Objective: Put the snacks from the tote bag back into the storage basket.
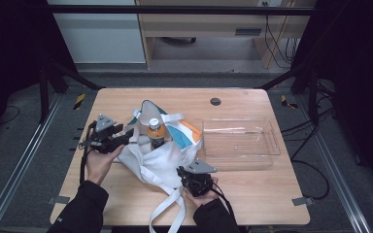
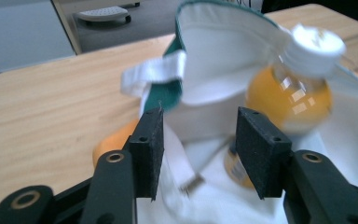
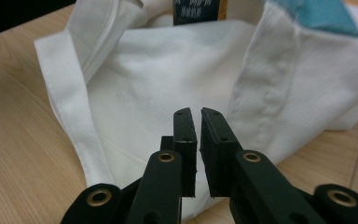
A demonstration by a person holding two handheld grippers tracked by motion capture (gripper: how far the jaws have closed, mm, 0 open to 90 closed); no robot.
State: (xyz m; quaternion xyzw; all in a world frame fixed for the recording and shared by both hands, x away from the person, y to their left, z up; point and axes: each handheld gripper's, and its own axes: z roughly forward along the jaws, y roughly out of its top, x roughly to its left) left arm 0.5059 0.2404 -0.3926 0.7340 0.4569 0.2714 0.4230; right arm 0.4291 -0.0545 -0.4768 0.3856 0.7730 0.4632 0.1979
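Observation:
A white tote bag (image 1: 161,162) with teal and orange print lies open mid-table. An orange juice bottle (image 1: 156,132) with a white cap stands inside it. My left gripper (image 1: 125,139) is at the bag's left edge. In the left gripper view it (image 2: 200,144) is open, with loose bag cloth (image 2: 214,79) and a strap between the pads but not pinched, and the bottle (image 2: 289,93) is just beyond. My right gripper (image 1: 190,175) hovers at the bag's near edge. In its own view the right gripper (image 3: 197,116) is nearly closed to a thin slit over the white cloth (image 3: 168,79), holding nothing.
A clear plastic bin (image 1: 267,145) stands right of the bag, close to my right gripper. The bag's long straps (image 1: 167,213) trail off the wooden table's (image 1: 262,194) near edge. A small round grommet (image 1: 215,101) sits at the far side.

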